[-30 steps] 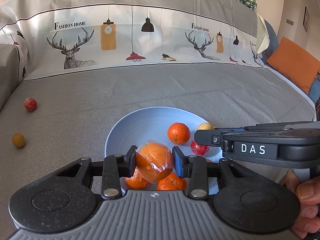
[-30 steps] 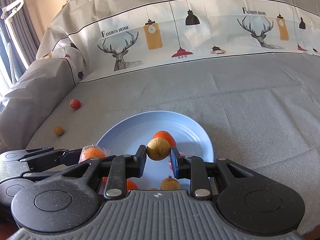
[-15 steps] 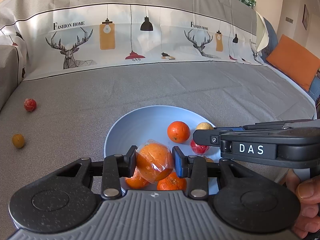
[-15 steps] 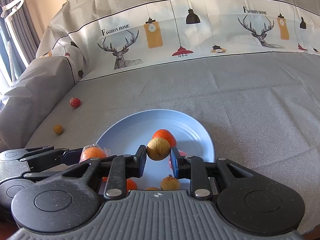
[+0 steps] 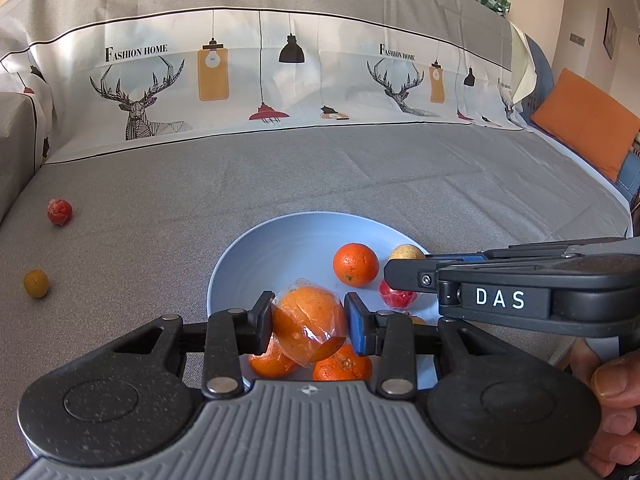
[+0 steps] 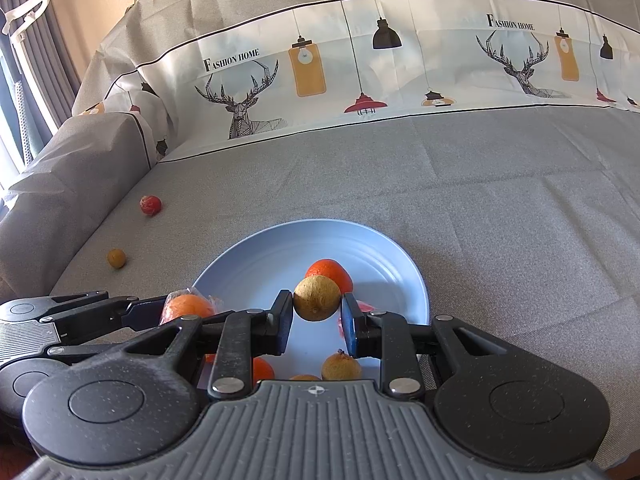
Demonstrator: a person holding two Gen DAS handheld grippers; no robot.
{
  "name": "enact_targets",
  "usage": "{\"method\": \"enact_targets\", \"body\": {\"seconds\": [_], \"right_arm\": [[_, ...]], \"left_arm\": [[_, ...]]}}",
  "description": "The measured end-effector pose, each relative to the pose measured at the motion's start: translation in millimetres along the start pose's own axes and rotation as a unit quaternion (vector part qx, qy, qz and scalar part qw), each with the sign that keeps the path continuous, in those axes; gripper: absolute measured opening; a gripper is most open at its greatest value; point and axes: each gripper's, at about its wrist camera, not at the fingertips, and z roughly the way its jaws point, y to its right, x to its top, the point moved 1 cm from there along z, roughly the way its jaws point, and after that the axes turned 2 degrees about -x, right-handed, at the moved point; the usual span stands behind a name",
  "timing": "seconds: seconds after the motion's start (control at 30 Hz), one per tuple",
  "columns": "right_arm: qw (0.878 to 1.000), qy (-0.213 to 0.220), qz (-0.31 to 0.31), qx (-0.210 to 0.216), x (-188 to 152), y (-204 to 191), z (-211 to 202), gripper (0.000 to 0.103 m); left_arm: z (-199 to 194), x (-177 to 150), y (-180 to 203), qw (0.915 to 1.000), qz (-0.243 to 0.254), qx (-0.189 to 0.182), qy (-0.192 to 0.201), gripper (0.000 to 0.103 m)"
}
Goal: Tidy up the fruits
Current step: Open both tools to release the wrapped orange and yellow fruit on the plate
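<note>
A light blue plate (image 5: 280, 248) (image 6: 380, 256) lies on the grey sofa seat and holds several oranges and a small red fruit (image 5: 396, 298). My left gripper (image 5: 309, 322) hangs over the plate's near side, shut on a plastic-wrapped orange (image 5: 308, 322) (image 6: 186, 306). My right gripper (image 6: 317, 314) is over the plate too, shut on a small yellow-brown fruit (image 6: 317, 298) (image 5: 406, 252). A bare orange (image 5: 355, 265) (image 6: 330, 270) rests in the plate's middle. On the seat at far left lie a red fruit (image 5: 60, 212) (image 6: 151, 205) and a small yellow fruit (image 5: 36, 283) (image 6: 116, 258).
The sofa backrest carries a white printed cover with deer and lamps (image 5: 280, 76). A grey armrest (image 6: 68, 160) rises at the left. An orange cushion (image 5: 588, 120) leans at the far right. A person's hand (image 5: 616, 400) grips the right tool's handle.
</note>
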Motion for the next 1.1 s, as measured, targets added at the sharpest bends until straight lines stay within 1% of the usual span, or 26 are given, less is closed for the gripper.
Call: {"method": "enact_targets", "body": {"seconds": [0.53, 0.63, 0.7, 0.73, 0.77, 0.87, 0.93, 1.1], "right_arm": [[1.0, 0.0, 0.0, 0.0, -0.3, -0.5, 0.5, 0.027], [1.0, -0.002, 0.002, 0.0, -0.1, -1.6, 0.3, 0.028], [1.0, -0.004, 0.006, -0.003, 0.8, -1.9, 0.7, 0.037], [1.0, -0.004, 0.009, -0.005, 1.3, -1.4, 0.6, 0.049], [1.0, -0.003, 0.011, -0.006, 1.6, -0.9, 0.2, 0.053], [1.0, -0.002, 0.015, -0.007, 1.8, 0.3, -0.2, 0.055], [1.0, -0.002, 0.017, -0.009, 1.6, 1.0, 0.1, 0.059], [1.0, -0.001, 0.02, -0.01, 1.4, 2.7, -0.2, 0.059]], "left_arm": [[0.0, -0.2, 1.1, 1.0, 0.0, -0.001, 0.0, 0.041], [0.4, 0.4, 1.7, 1.0, -0.001, -0.001, -0.002, 0.043], [0.1, 1.2, 0.7, 1.0, -0.002, 0.001, -0.001, 0.052], [-0.3, 1.5, 0.2, 1.0, -0.004, 0.002, 0.001, 0.053], [-0.6, 1.8, -0.3, 1.0, -0.005, 0.002, 0.001, 0.053], [-0.6, 2.0, -1.5, 1.0, -0.007, 0.005, 0.001, 0.053], [-1.1, 1.8, -2.2, 1.0, -0.007, 0.005, 0.002, 0.053], [-4.0, 2.0, -2.4, 0.9999, -0.003, 0.009, 0.008, 0.051]]}}
